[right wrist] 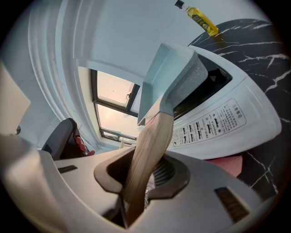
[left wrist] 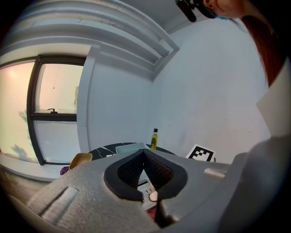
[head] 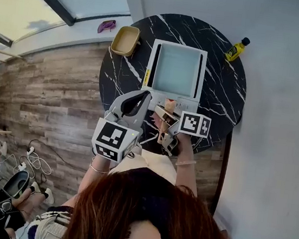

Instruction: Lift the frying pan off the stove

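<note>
The right tool [right wrist: 143,175] is clamped on the wooden handle [right wrist: 152,141] of the frying pan [right wrist: 170,75], which is tilted just above the stove [right wrist: 236,123] — the lift looks begun, not finished. The left tool [left wrist: 144,154] is closed and empty.

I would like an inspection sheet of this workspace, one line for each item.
Surface: round black marble table.
Job's things: pale blue pan over white stove; cannot tell if it is lifted.
Clutter: yellow bottle, tan dish.
Grippers: right gripper shut on the pan's wooden handle; left gripper shut, empty.
Cables: white cables on the floor.
Surroundings: wood floor, white wall, window.
</note>
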{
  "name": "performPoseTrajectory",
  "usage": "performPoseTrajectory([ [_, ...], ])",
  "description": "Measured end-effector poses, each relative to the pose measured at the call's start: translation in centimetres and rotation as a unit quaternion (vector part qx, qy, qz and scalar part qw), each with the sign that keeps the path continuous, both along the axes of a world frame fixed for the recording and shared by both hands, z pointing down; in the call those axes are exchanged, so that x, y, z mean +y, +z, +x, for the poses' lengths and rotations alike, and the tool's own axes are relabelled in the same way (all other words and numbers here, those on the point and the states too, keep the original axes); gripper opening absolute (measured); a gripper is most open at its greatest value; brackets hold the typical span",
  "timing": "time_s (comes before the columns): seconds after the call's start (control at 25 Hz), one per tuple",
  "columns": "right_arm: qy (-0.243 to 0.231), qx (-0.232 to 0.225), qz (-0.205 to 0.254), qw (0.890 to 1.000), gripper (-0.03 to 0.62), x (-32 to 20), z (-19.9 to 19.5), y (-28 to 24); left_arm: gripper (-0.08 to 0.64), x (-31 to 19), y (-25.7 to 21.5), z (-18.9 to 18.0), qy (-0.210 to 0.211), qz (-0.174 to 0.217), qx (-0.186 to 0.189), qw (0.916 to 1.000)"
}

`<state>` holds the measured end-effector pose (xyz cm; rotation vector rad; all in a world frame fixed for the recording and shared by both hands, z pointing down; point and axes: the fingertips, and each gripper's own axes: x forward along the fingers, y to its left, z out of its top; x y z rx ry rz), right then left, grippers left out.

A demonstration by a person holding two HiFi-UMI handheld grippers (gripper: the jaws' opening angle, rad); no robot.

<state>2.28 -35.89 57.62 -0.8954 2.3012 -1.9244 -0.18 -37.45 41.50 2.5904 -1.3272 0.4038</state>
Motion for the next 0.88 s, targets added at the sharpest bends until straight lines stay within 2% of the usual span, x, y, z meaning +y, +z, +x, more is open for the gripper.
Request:
performPoseTrajectory([
  [0.88,-0.002,0.0,0.048,0.999,0.101,5.6,-1.2,-5.1,0.012,6.3,-3.3,-2.4,0.003,0.035,0.012,0.9993],
])
